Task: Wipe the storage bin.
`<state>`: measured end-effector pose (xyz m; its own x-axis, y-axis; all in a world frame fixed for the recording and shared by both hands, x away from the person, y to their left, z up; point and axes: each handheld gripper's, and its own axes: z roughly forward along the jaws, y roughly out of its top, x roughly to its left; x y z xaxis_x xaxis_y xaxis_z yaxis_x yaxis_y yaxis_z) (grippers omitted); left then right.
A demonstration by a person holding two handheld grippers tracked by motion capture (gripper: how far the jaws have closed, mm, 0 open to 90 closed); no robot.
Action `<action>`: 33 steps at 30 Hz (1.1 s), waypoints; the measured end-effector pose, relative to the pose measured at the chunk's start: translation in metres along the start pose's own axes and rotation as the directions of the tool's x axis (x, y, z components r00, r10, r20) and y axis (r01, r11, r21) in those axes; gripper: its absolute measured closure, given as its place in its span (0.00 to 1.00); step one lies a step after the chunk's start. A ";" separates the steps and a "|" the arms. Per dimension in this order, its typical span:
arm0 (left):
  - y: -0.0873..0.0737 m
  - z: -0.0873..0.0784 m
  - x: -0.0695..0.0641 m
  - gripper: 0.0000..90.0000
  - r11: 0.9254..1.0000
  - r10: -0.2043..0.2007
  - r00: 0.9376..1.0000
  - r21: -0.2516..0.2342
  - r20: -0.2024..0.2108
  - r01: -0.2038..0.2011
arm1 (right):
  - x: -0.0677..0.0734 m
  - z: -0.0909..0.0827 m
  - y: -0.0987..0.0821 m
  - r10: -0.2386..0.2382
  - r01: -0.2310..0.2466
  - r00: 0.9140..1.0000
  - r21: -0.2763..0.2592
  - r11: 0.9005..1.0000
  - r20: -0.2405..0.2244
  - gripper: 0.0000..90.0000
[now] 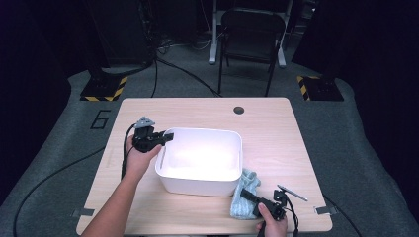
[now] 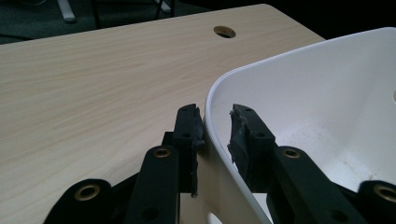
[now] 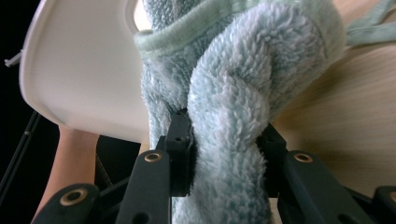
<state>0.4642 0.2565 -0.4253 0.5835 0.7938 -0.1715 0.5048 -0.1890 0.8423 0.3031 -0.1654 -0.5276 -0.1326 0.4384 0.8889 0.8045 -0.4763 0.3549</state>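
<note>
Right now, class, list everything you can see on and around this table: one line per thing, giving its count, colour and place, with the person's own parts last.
Table: one, light wood, centre of the high view, with a round hole near its far edge.
Tub: one, white, mid-table.
Towel: one, pale blue-green, at the tub's near right corner.
Chair: one, black, beyond the table.
Hazard-striped bases: two, black and yellow, on the floor at the far left and far right.
Left tongs: one pair, black, straddling the tub's left rim, a gap showing on the inner side.
Right tongs: one pair, black, clamped on the towel.
Hands: two, one on each pair of tongs.
</note>
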 end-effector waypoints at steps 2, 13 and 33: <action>0.000 -0.001 -0.002 0.81 1.000 0.012 1.000 0.009 -0.005 -0.012 | -0.001 0.003 -0.001 -0.019 0.019 1.000 -0.006 1.000 0.009 0.73; -0.006 -0.017 -0.019 0.79 0.996 0.057 0.998 0.072 -0.040 -0.054 | -0.007 -0.002 0.009 0.025 -0.024 1.000 -0.057 0.998 0.009 0.73; -0.030 -0.052 -0.039 0.86 0.998 0.062 0.998 0.008 -0.028 -0.062 | -0.014 0.005 0.029 -0.008 0.019 0.995 -0.113 0.993 0.099 0.74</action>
<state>0.3933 0.2615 -0.4178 0.5958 0.7963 -0.1045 0.4725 -0.2423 0.8473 0.3314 -0.1815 -0.5306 -0.0809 0.5155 0.8531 0.7311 -0.5510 0.4023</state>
